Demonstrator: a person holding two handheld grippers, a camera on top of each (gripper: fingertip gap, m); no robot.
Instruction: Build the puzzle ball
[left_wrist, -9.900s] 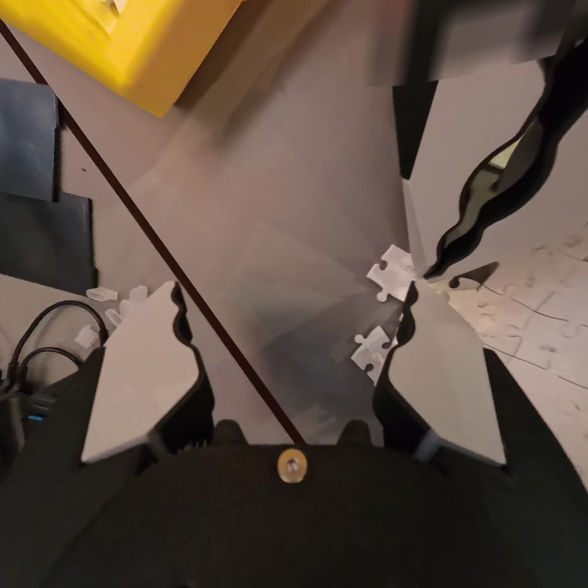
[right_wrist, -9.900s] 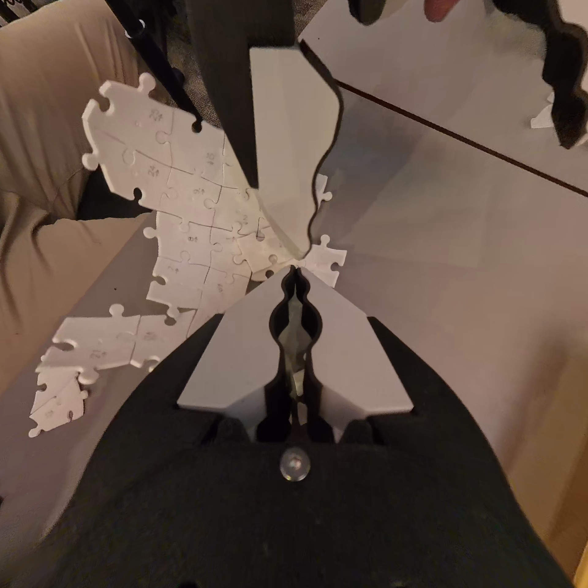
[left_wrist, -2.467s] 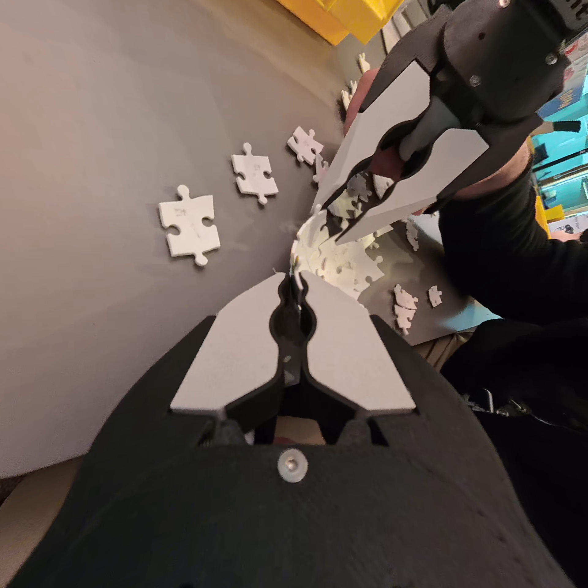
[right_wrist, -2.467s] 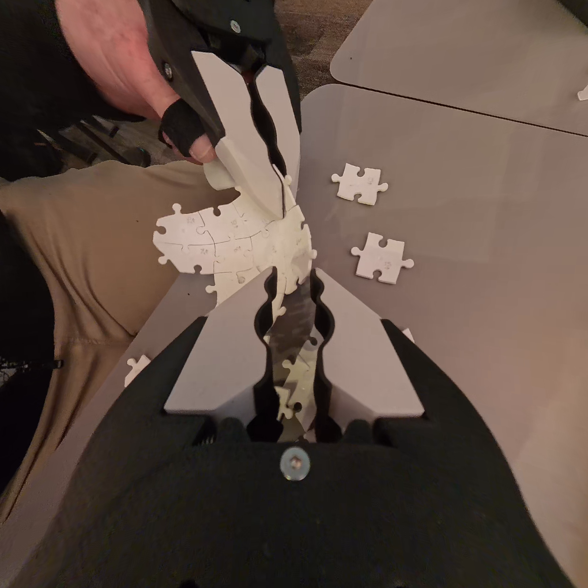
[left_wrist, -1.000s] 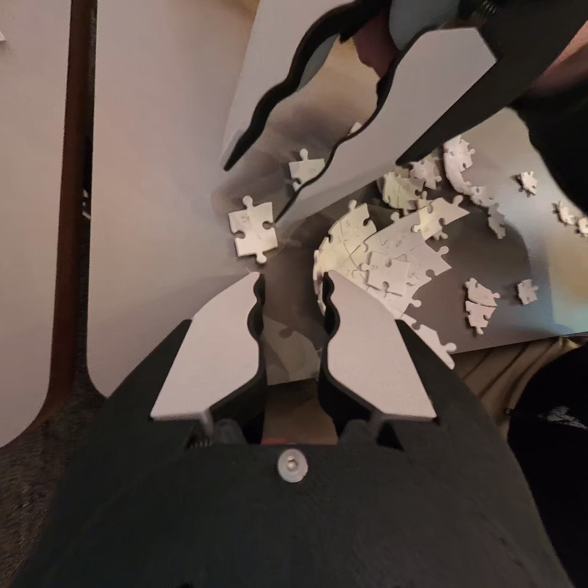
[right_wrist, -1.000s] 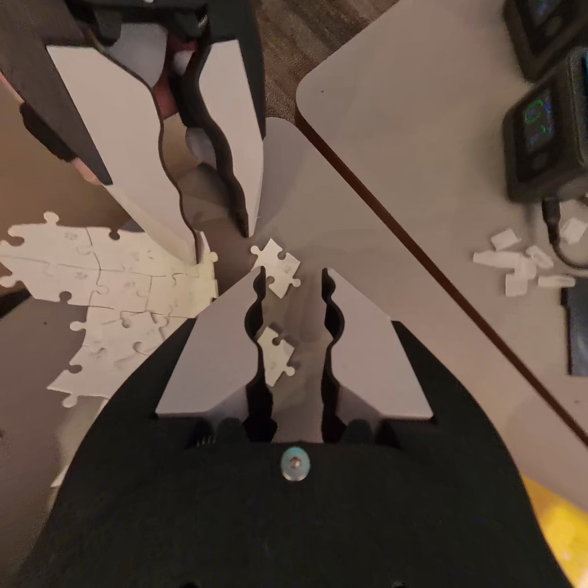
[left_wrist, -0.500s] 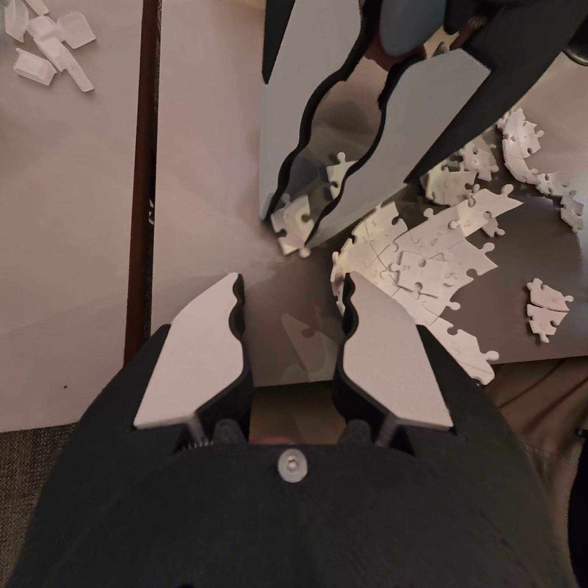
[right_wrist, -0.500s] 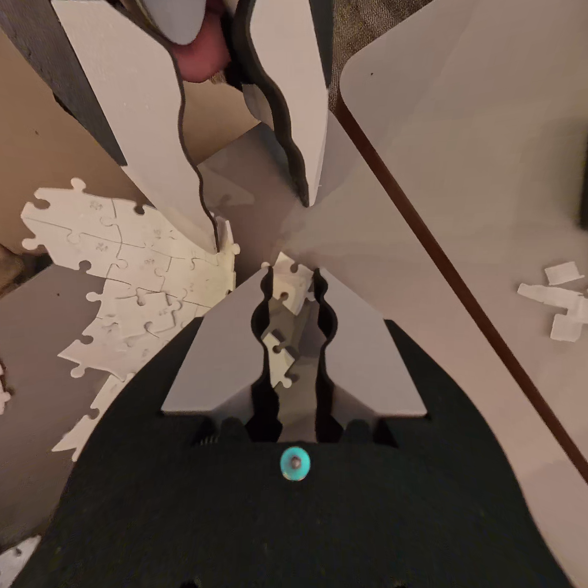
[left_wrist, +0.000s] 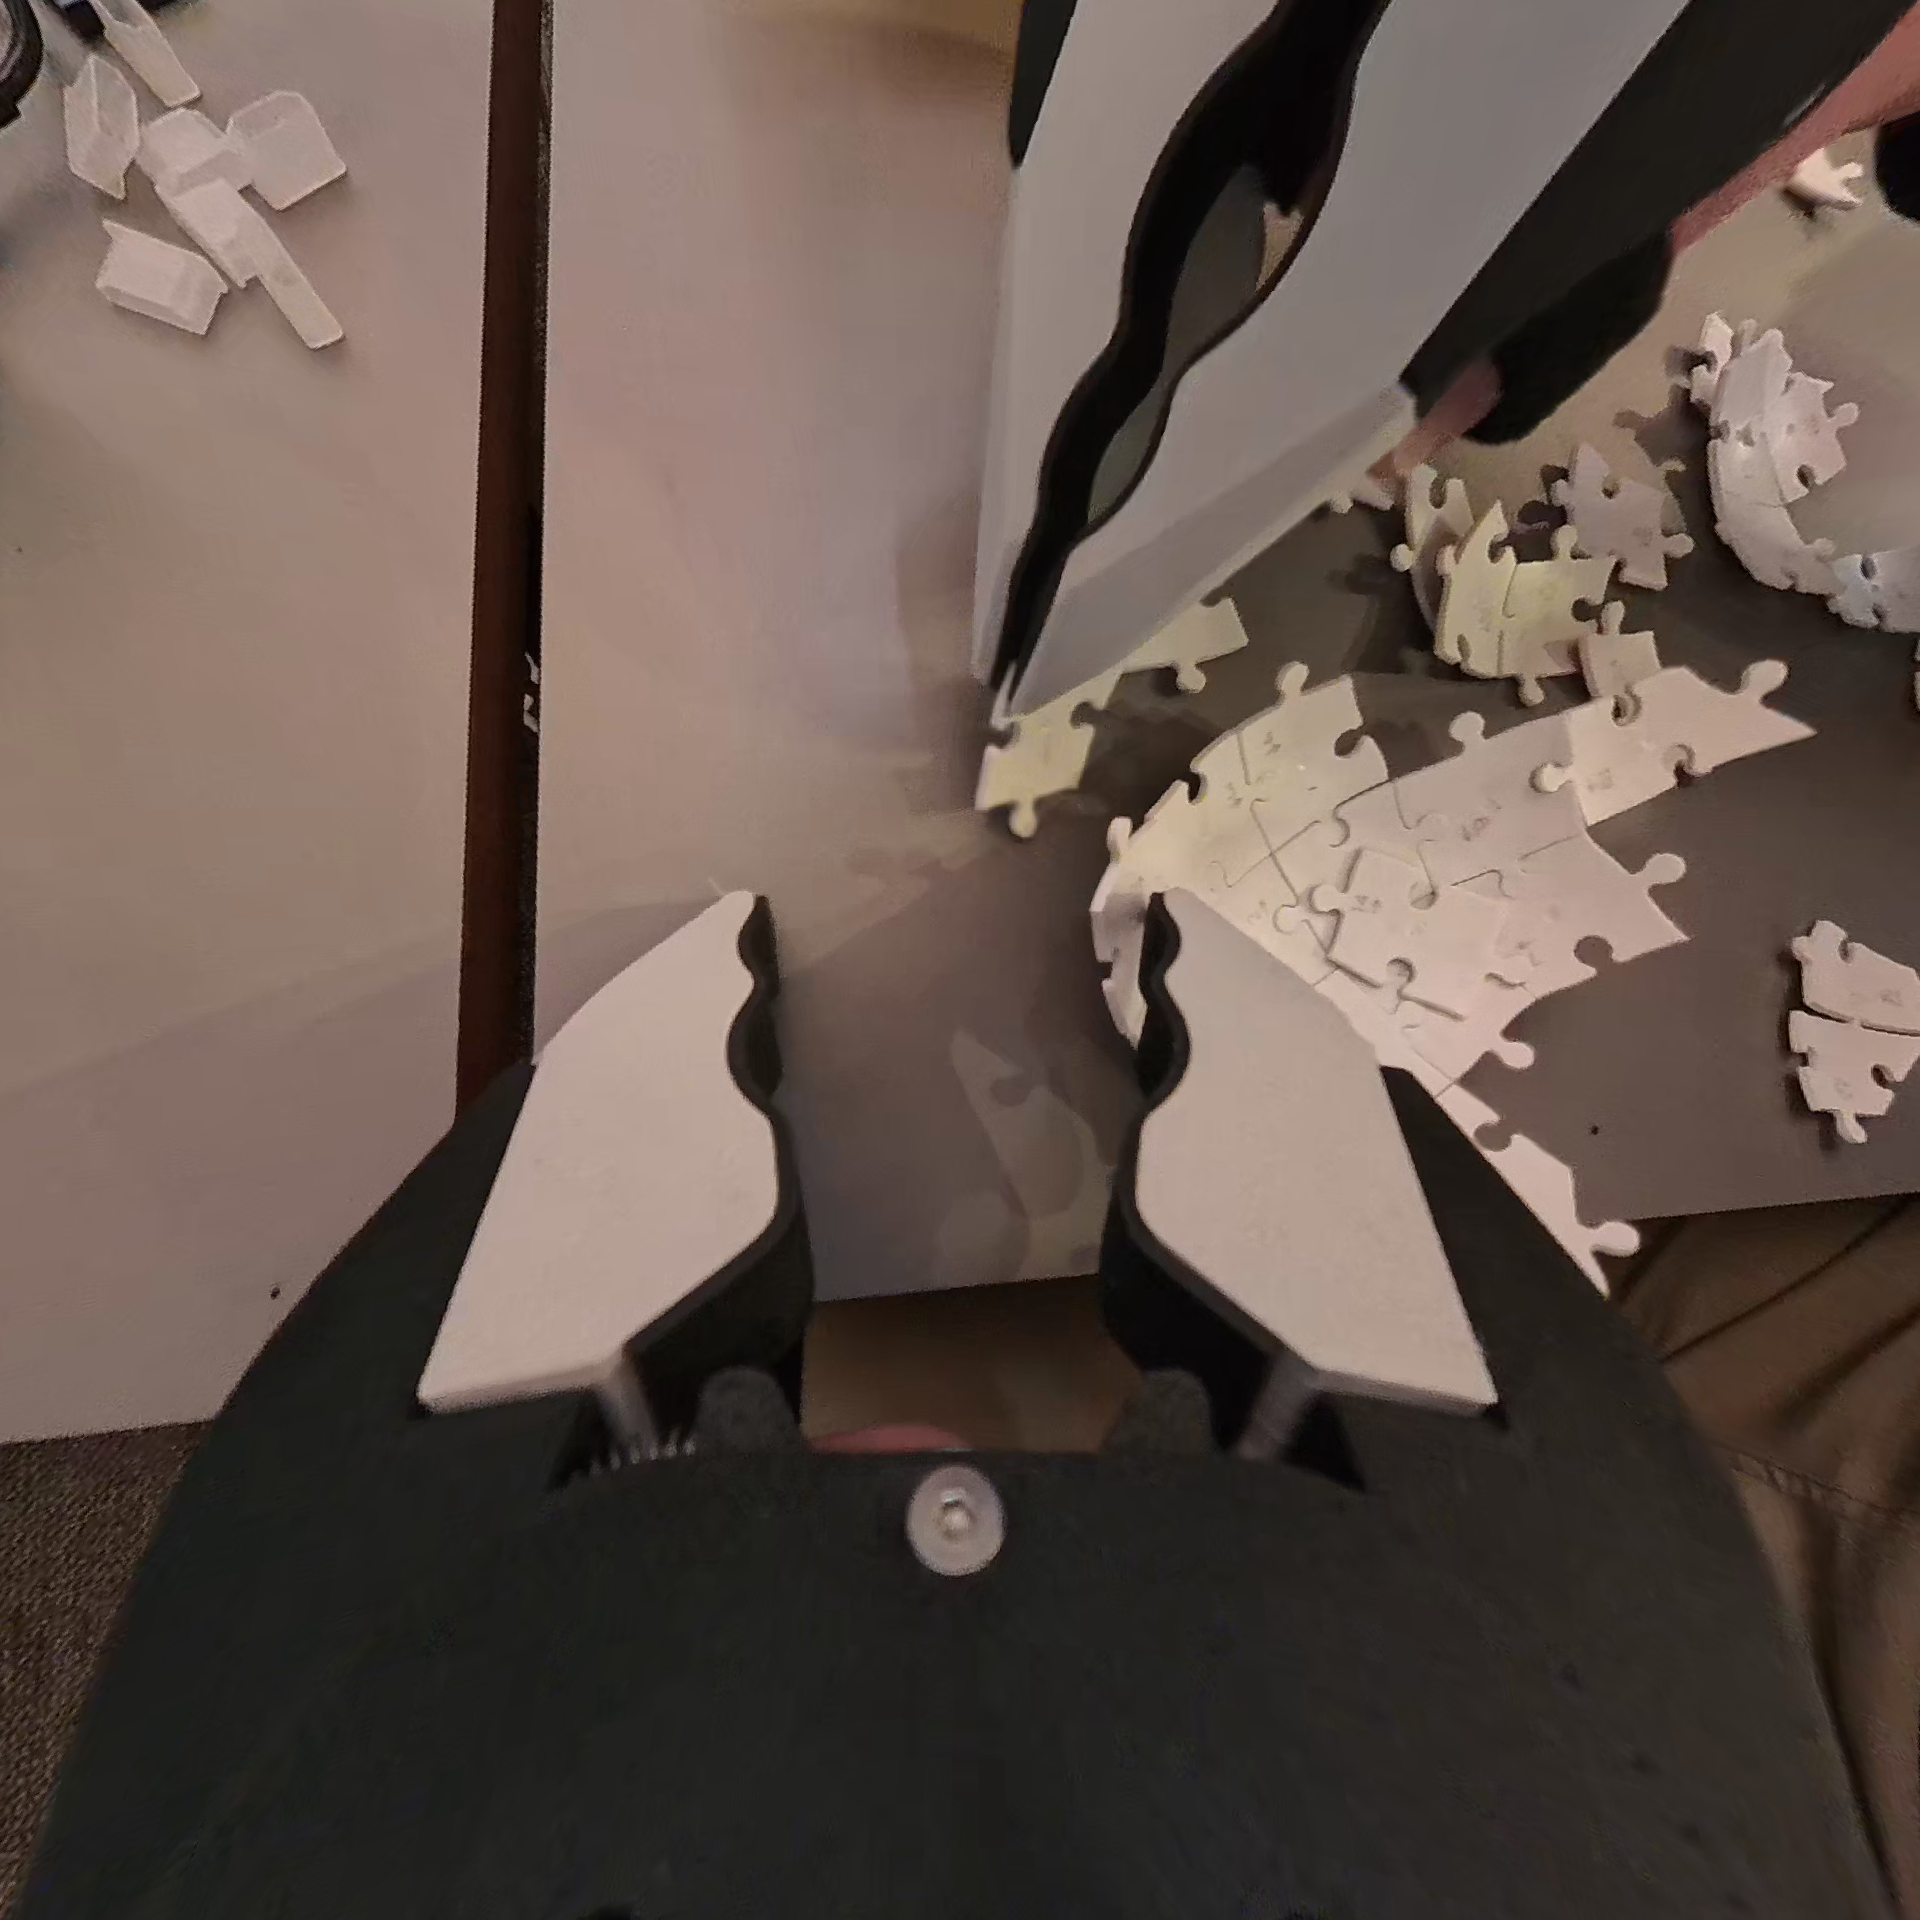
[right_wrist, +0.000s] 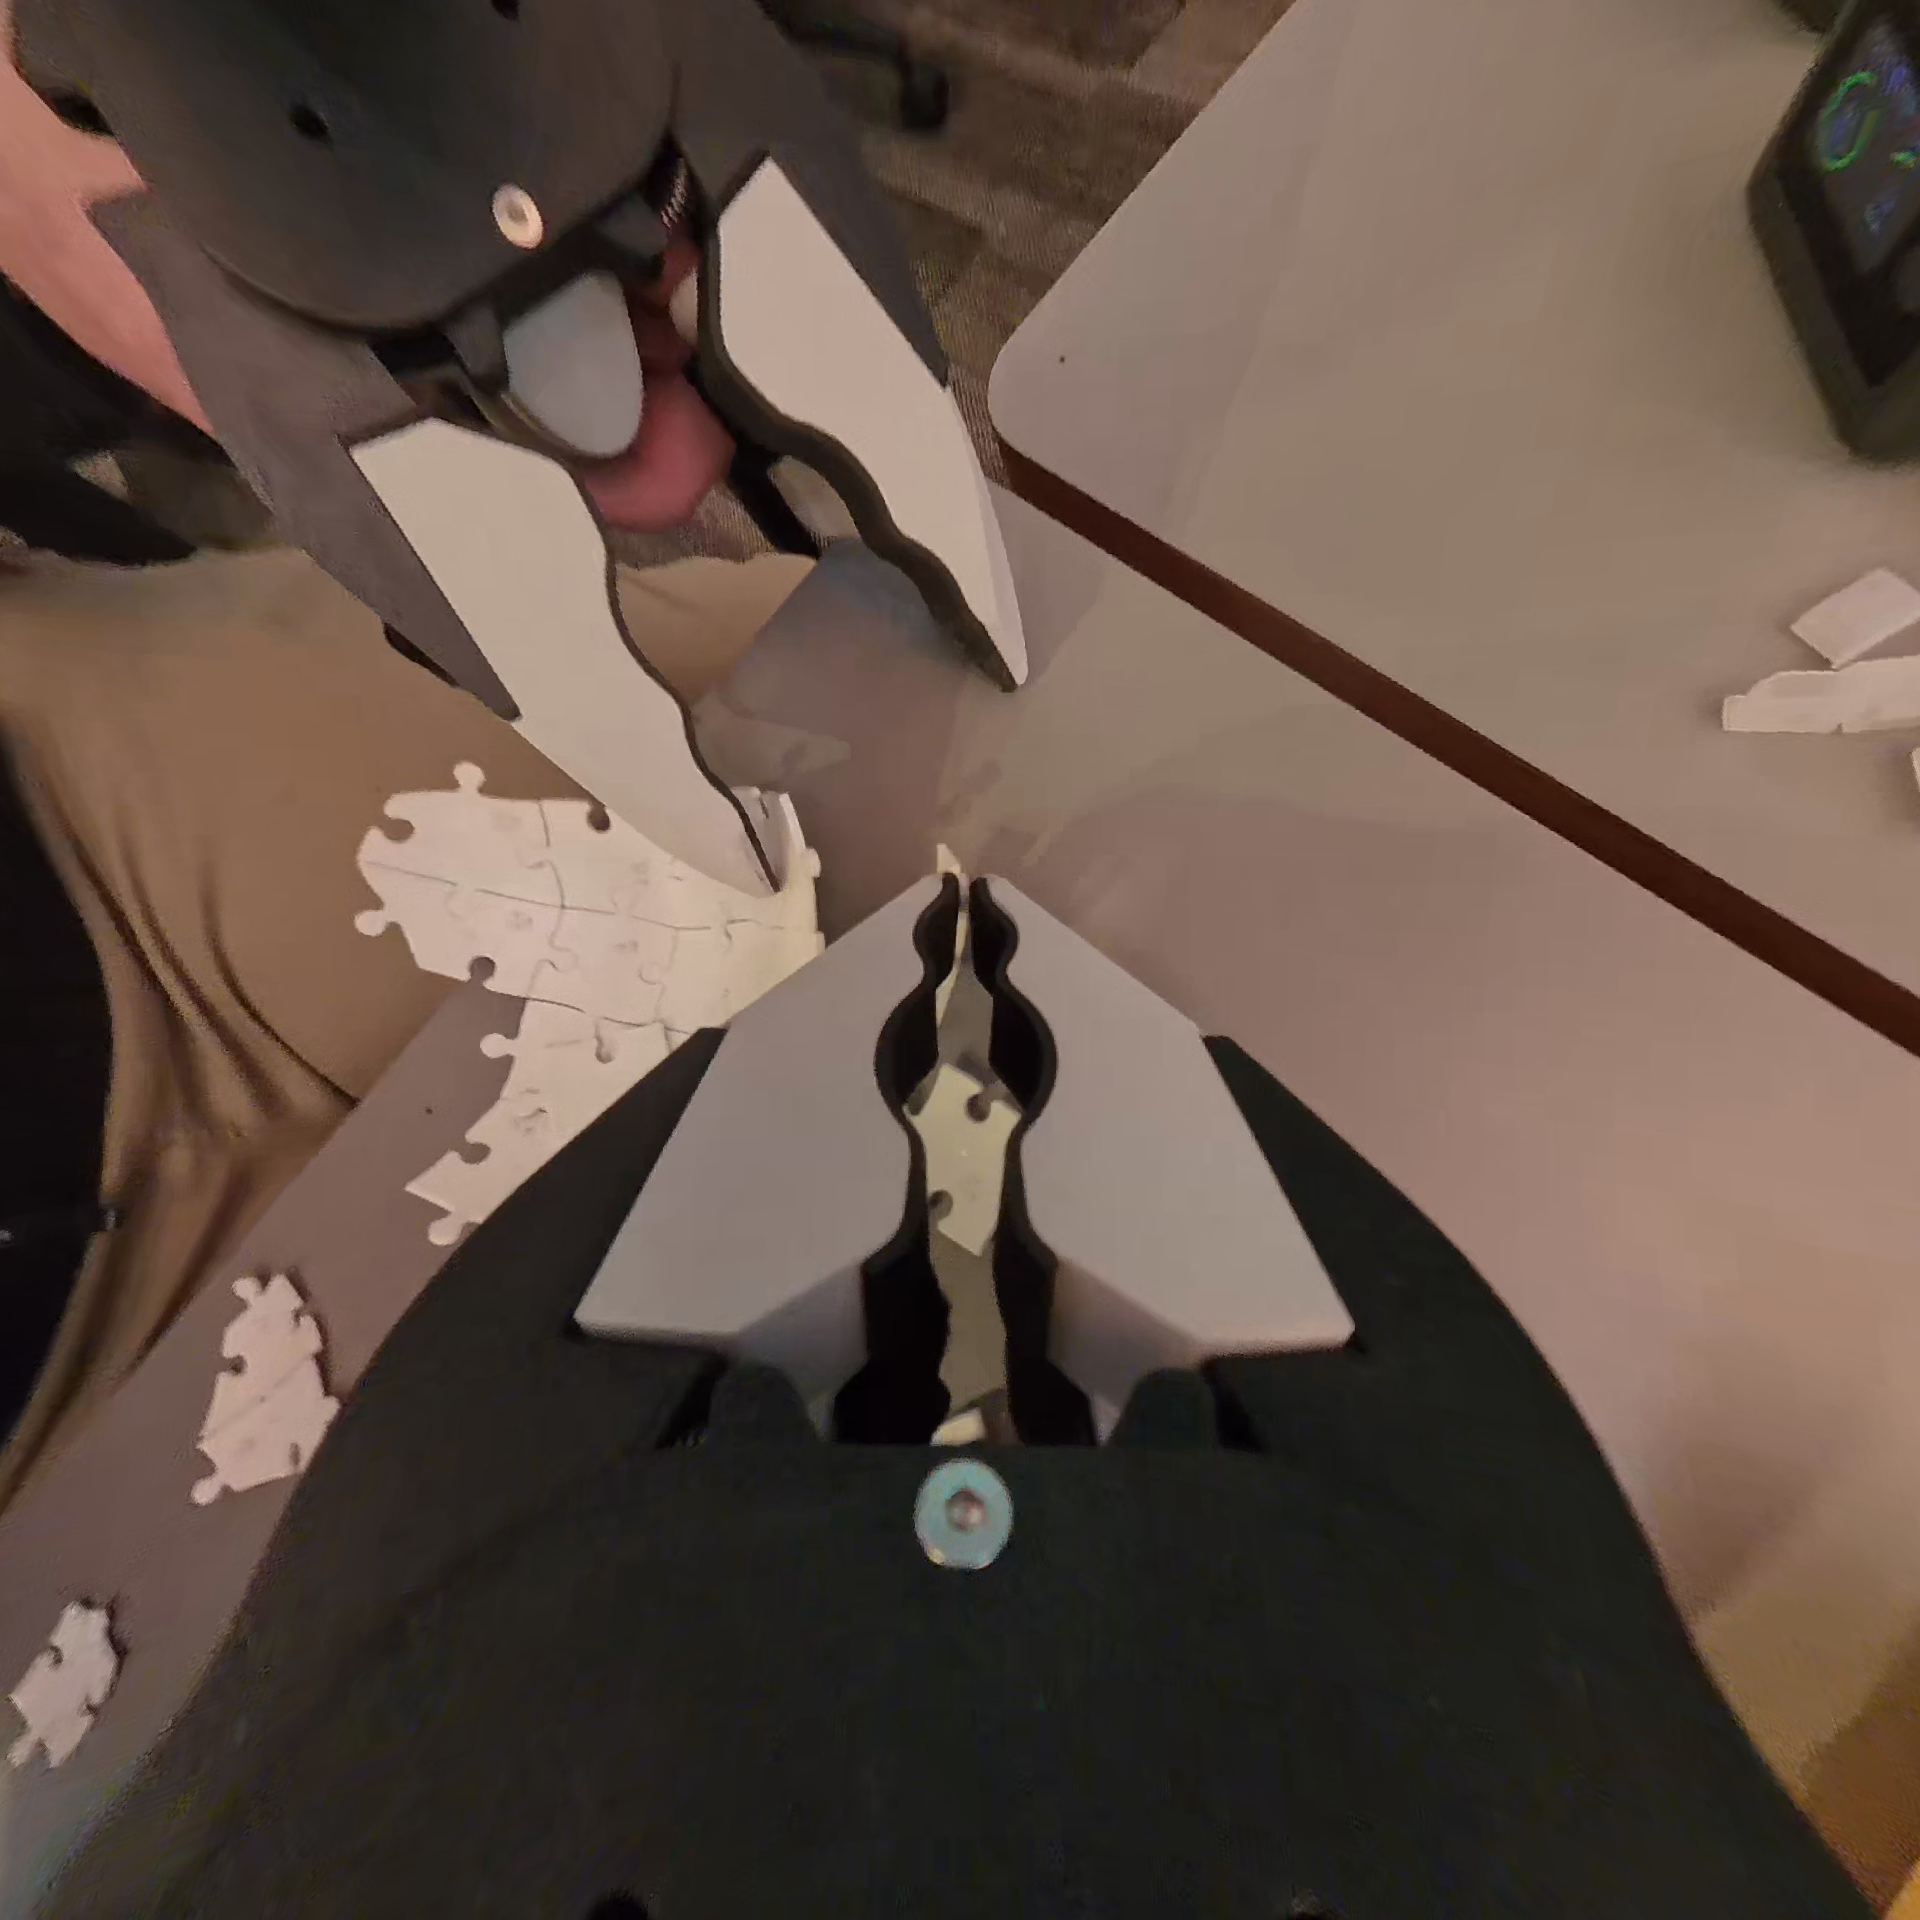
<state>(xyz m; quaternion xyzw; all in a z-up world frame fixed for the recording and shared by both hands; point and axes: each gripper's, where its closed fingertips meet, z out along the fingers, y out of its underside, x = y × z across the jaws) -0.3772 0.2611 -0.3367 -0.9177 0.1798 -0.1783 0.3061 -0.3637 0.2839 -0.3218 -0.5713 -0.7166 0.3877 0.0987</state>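
Note:
My right gripper (right_wrist: 961, 883) is shut on a single white puzzle piece (left_wrist: 1039, 748) at the table surface; only the piece's thin edge shows between its tips in the right wrist view. It also shows in the left wrist view (left_wrist: 1013, 665). A second loose piece (right_wrist: 966, 1143) lies under its fingers. My left gripper (left_wrist: 954, 914) is open and empty; its right fingertip is beside the left edge of the curved assembled section (left_wrist: 1403, 862). That section (right_wrist: 582, 914) lies at the table's near edge. The left gripper also shows in the right wrist view (right_wrist: 888, 774).
Several loose pieces and small joined groups (left_wrist: 1849, 1029) and curved strips (left_wrist: 1766, 499) lie right of the section. A dark seam (left_wrist: 504, 623) divides two tabletops. Clear plastic bits (left_wrist: 197, 208) and a black device with a lit screen (right_wrist: 1860, 208) sit beyond it. A person's tan trousers (right_wrist: 156, 831) are close by. Less than 4 cm separates the two grippers' tips. The dark seam (left_wrist: 504, 623) lies around 8 cm away from my left fingertips.
My right gripper came down over a loose piece and closed on it. My left gripper let go of the assembled section, opened wider and drew back slightly.

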